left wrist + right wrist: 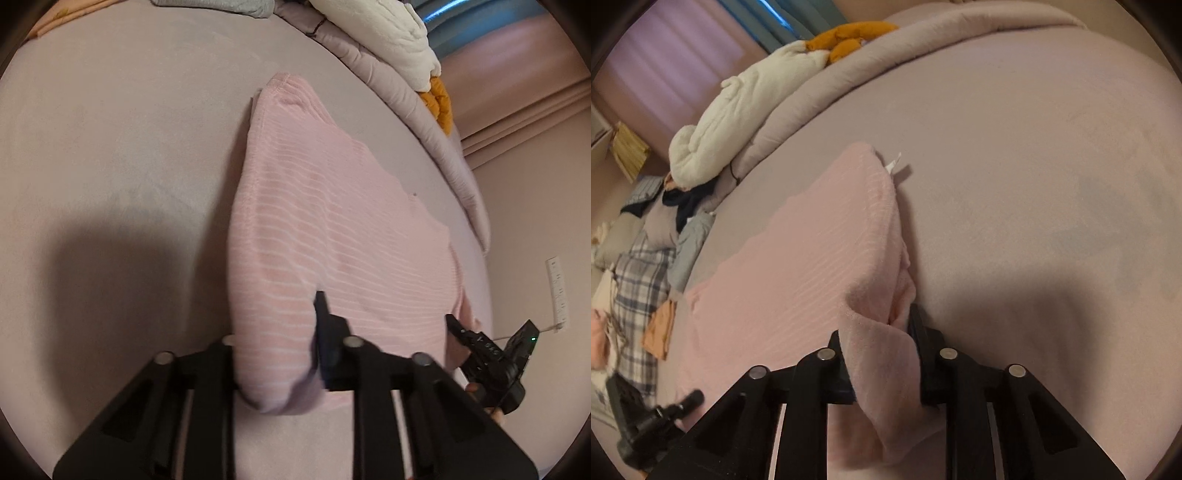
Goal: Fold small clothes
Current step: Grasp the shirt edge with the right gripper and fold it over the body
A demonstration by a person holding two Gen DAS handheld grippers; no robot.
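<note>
A mauve bed (110,147) carries a pink ribbed garment (332,229) spread near its middle, its near edge lifted. A rolled quilt (849,74) lines the far edge, with a white blanket (746,110) on it. The left claw (277,332) is pinched tight on the garment's near corner. The right claw (877,332) is likewise clamped on the other near corner, cloth bunched between its fingers.

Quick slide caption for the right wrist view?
Right gripper pinching the near edge of a pink striped garment on the bed.
</note>
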